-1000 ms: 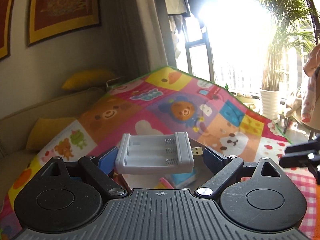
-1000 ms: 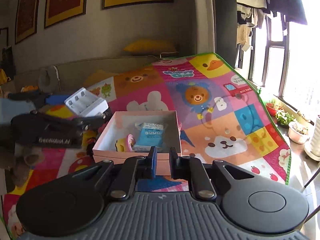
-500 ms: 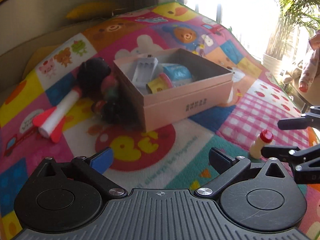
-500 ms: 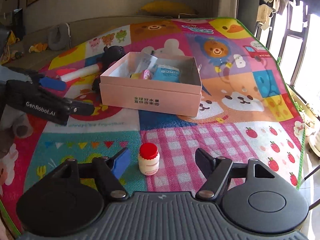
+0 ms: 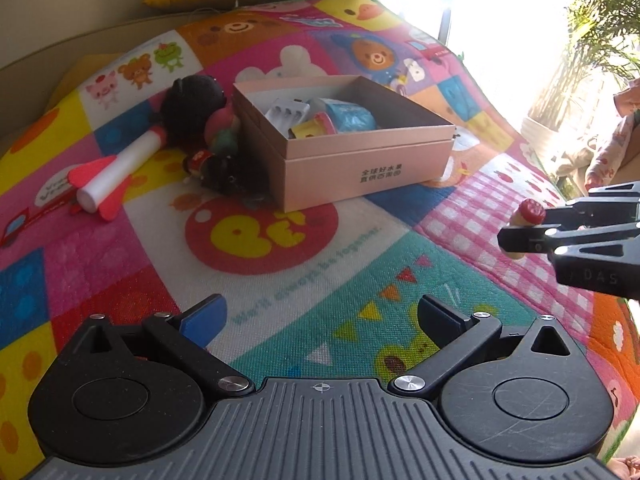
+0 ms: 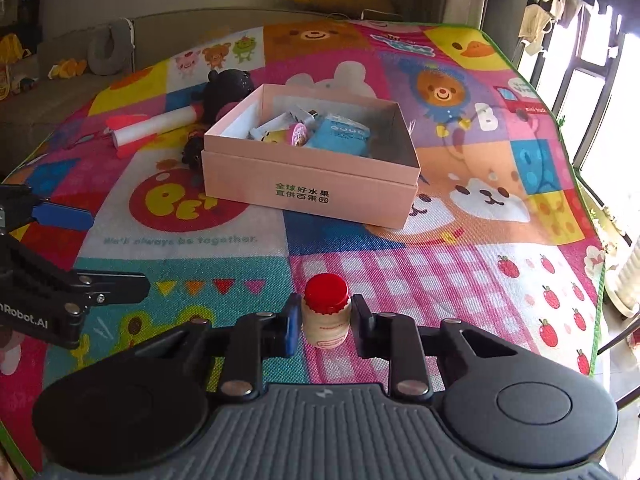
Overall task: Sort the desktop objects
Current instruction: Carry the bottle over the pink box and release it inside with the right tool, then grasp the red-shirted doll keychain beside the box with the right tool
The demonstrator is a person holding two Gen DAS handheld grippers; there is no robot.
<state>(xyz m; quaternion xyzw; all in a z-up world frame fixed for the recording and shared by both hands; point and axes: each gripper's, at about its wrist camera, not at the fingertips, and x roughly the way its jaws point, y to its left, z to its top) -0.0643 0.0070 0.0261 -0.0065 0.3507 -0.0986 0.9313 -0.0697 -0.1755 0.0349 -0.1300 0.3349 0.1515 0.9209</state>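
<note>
Colourful cartoon play mat [image 5: 280, 264] fills the left wrist view; the left gripper [image 5: 320, 316] hangs over it, fingers wide apart, holding nothing. From the right wrist, the right gripper [image 6: 326, 320] clamps a small cream bottle [image 6: 326, 320] with red cap, before the pink box [image 6: 308, 184].

Box [image 6: 308, 196] sits mid-mat [image 6: 460, 272]; battery holder [image 5: 288, 110] and packet [image 6: 340, 136] lie inside it. Plush toy [image 5: 192, 108] and toy rocket [image 5: 116, 172] lie left of box. Small bottle [image 6: 326, 312] stands in front of box, between right gripper [image 6: 326, 322] fingers. Left gripper [image 5: 320, 312] sits left of bottle.
</note>
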